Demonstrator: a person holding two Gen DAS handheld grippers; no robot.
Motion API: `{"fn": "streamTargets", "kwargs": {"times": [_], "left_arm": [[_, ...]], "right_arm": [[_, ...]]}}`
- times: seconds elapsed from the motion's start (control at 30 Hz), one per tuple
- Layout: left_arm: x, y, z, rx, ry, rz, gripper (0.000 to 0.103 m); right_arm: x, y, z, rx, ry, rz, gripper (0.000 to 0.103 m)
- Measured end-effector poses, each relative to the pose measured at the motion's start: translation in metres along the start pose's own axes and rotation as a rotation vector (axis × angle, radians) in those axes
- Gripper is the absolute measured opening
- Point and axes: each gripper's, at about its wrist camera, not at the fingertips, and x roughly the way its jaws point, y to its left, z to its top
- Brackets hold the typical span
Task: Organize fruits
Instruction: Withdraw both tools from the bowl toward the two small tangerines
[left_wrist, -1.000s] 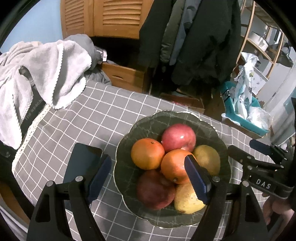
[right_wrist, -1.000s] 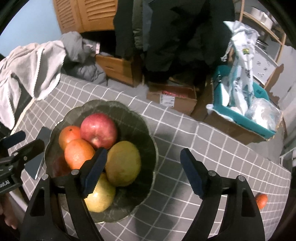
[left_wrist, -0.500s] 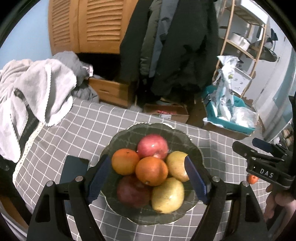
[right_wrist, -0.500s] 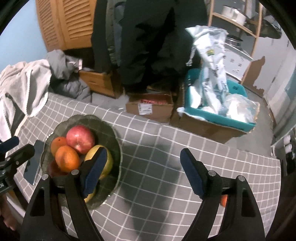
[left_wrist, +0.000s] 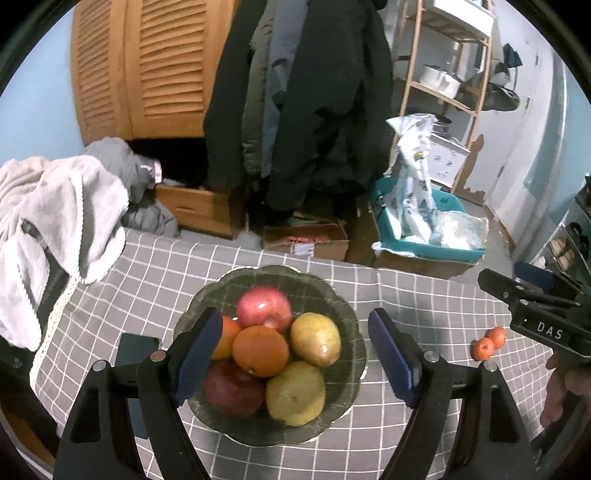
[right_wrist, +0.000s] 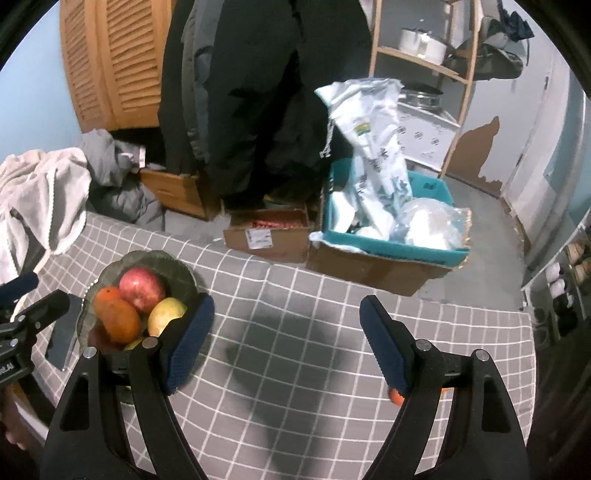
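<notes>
Hanging above a grey checked cloth (left_wrist: 424, 295), the left gripper (left_wrist: 295, 354) is seen with its blue pads (left_wrist: 197, 356) set wide apart and nothing clamped between them. Framed between those pads, lower down on the cloth, a dark scalloped bowl (left_wrist: 343, 306) is found, heaped with fruit: a red apple (left_wrist: 263, 307) at the far side, an orange (left_wrist: 260, 350) in the middle, a second orange (left_wrist: 223, 339) partly hidden behind the left pad, a yellow-green mango (left_wrist: 314, 343) to the right, a dark red apple (left_wrist: 233, 387) and a yellow pear (left_wrist: 295, 393) at the near side. A dark phone (left_wrist: 135, 345) is laid flat just left of the bowl. Two small tangerines (left_wrist: 489, 343) are seen touching each other on the cloth, well apart from the bowl to the right.

The right gripper (right_wrist: 286, 339) is likewise held open and empty, over bare cloth; its left pad is overlapped in view with the bowl's right rim. One tangerine is glimpsed as an orange sliver behind its right finger. In the left view that gripper is seen at the right edge, carried by a hand (left_wrist: 565, 391).

Beyond the table, a pale blanket (left_wrist: 55, 206), hanging dark coats (left_wrist: 314, 110), a cardboard box (left_wrist: 306, 242) and a teal bin (left_wrist: 424, 247) of bags are visible.
</notes>
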Motion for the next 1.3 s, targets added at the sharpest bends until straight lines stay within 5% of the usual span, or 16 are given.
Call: {"fn": "streamTargets", "kwargs": {"times": [1.3], "left_arm": [[-0.011, -0.144, 0.003, 0.216, -0.015, -0.146, 0.083]], "right_arm": [[-0.075, -0.139, -0.054, 0.175, -0.049, -0.166, 0.082]]}}
